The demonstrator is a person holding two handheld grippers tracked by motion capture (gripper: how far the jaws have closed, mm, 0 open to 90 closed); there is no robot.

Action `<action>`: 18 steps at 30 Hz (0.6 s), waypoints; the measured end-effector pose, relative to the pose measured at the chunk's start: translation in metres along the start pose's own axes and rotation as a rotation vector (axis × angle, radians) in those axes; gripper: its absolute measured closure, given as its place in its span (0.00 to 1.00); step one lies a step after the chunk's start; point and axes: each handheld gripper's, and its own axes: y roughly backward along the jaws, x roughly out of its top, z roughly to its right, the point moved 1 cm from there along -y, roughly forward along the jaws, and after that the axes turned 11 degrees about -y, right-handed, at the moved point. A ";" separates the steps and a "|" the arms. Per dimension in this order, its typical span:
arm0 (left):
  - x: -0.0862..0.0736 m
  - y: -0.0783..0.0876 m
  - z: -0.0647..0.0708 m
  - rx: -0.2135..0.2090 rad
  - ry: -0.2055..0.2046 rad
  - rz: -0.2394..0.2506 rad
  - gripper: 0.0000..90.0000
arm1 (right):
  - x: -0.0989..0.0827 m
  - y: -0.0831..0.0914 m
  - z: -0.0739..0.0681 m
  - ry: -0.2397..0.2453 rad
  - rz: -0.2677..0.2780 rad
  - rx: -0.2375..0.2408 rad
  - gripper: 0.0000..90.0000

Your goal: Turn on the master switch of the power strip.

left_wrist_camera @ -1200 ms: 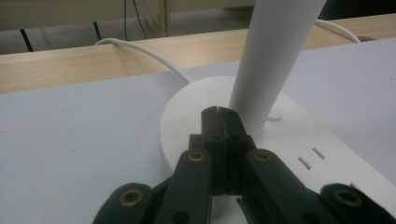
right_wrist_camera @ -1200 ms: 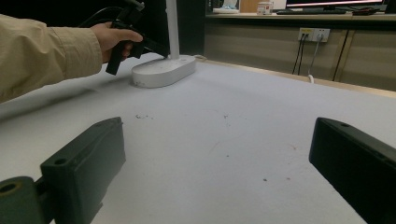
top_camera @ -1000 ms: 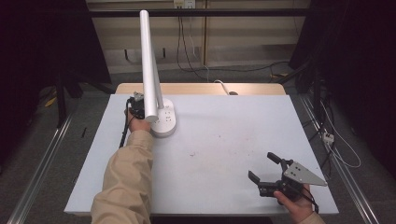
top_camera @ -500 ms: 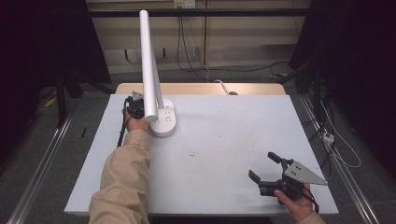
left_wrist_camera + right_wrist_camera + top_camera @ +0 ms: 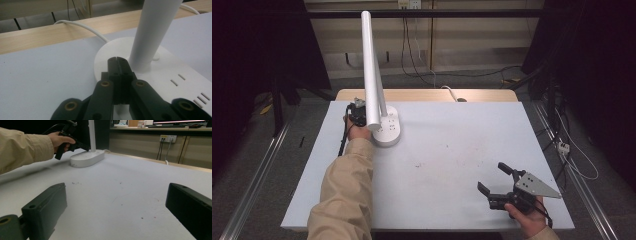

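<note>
Lamp base [image 5: 388, 131] w/ closed left claw [image 5: 116, 59] on it, nothing gripped.

You've got a white table [image 5: 452, 150] w/ a light wooden strip [image 5: 422, 95] along its far edge; the white lamp base [image 5: 387, 131] sits flat on the table, its stem [image 5: 372, 75] rising from its far end; a white cable [image 5: 451, 91] lies on the wooden strip, right of the base; faint dark specks [image 5: 419, 163] mark the surface nearer you than the base.
</note>
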 end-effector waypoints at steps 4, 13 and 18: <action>0.002 0.000 0.000 0.000 -0.003 -0.018 1.00 | 0.001 0.001 0.000 -0.003 0.005 -0.003 0.03; 0.001 0.000 0.002 0.014 0.038 0.013 1.00 | 0.001 0.005 0.002 -0.010 0.012 -0.006 0.03; 0.001 0.003 0.001 0.011 0.063 0.018 1.00 | 0.000 0.004 0.004 -0.015 0.011 -0.008 0.03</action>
